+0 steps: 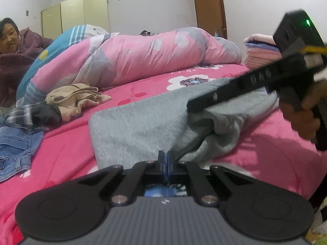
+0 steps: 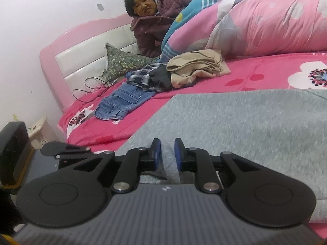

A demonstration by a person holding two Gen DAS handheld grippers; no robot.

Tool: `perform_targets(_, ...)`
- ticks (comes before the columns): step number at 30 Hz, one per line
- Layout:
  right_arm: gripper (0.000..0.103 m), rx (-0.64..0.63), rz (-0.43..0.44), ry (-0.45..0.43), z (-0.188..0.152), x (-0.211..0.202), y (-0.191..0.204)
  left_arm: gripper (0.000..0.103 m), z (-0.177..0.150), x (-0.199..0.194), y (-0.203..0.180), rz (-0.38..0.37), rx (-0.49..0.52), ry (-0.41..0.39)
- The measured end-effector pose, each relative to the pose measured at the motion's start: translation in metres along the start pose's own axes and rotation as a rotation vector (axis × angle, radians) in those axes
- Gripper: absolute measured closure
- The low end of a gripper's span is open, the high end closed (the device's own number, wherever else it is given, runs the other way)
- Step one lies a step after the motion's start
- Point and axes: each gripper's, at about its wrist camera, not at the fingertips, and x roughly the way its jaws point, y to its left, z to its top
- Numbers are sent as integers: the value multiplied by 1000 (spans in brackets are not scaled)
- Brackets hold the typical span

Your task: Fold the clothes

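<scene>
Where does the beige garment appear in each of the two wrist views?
Left wrist view: the beige garment lies at left of centre, on the pink bedsheet, beside the blue jeans.
Right wrist view: the beige garment lies above centre, right of the blue jeans.
Shared landmark: the pink flowered quilt lies behind it in both views.
</scene>
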Motion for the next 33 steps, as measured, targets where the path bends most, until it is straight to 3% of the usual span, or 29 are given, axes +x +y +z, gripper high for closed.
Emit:
perform_targets(3, 88, 3, 1, -31, 5, -3, 1, 101, -5, 0, 1, 3, 4, 16)
perform_targets(5, 88, -20, -6, -7, 7, 3, 5, 101, -7, 0, 1, 6, 3, 21)
perform_targets(7, 88, -76, -17, 70, 2, 20, 10, 101, -8, 1, 2, 9, -4, 25)
perform_targets(10, 89, -195, -147, 193, -16, 53, 11, 102, -9, 3, 3, 35, 2, 28)
perform_targets(12, 88, -154, -157, 159, -12, 47, 6, 96, -9, -2, 6, 39, 0, 11)
perform_targets(17, 88, -83, -173, -14, 5, -11, -3, 58, -1, -12, 10, 10, 22, -61)
perform_targets(20, 87, -67, -181, -17, -1, -33, -7, 53, 13, 3, 2, 4, 112, -54)
perform_targets(25, 87, -47, -200, -13, -19, -51, -6, 52, 23, 42, -11, -12, 283, 39)
perform_targets(27, 86, -25, -190, -24, -27, -54, -5, 53, 22, 45, -14, -9, 316, 38)
perform_targets(28, 86, -24, -185, -27, -30, -54, -4, 62, 21, 46, -15, -7, 323, 32)
perform_targets(29, 86, -27, -180, -28, -33, -54, -2, 79, 21, 46, -16, -5, 330, 25)
perform_targets(30, 86, -30, -168, -28, -35, -54, 0, 87, 20, 46, -16, -3, 337, 18)
perform_targets(31, 86, -31, -148, -29, -36, -54, 3, 93, 20, 46, -17, -1, 344, 12)
perform_targets(33, 86, -28, -100, -20, -39, -52, 7, 94, 20, 43, -16, 11, 335, -21)
